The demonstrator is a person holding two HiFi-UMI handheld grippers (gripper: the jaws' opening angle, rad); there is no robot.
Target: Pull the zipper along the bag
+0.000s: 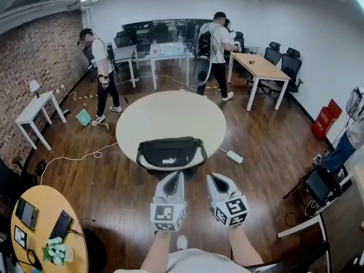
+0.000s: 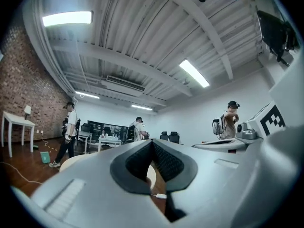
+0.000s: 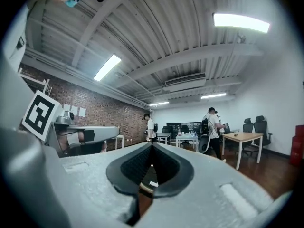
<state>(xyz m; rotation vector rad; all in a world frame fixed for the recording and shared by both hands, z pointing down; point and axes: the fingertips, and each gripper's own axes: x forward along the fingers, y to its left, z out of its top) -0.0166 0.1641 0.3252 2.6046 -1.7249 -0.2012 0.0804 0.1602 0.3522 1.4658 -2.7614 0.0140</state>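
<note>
"Starting from the bag (image 1: 170, 151) — where does it lie?"

"Flat on the round white table (image 1: 170, 110), at its near edge. It is black, with a white logo facing the person. Its long axis runs left to right across the head view, and I judge the zipper runs the same way. The pull is too small to find."

"And the grippers?"

"Both are short of the table, side by side, pointing roughly level at the bag, which lies straight ahead of the fingertips. Neither touches it. On the left gripper (image 1: 177, 176) the jaws are together with nothing between them. On the right gripper (image 1: 211, 177) the jaws are likewise closed at the tips and empty. The logo shows beyond them, through the gap lower down."

"Which is nearer?"

"Little in it. The left gripper lines up just right of the bag's middle, the right gripper with the bag's right end. Which is better placed depends on where the pull sits, and that cannot be told."

"Judgement on the coming move?"

"Task not yet begun. Both must go forward and open. The pull then travels sideways along the long axis — one gripper steadying the fabric, the other drawing. Risk: the bag sits at the rim and could slide off if tugged toward the person."
</note>
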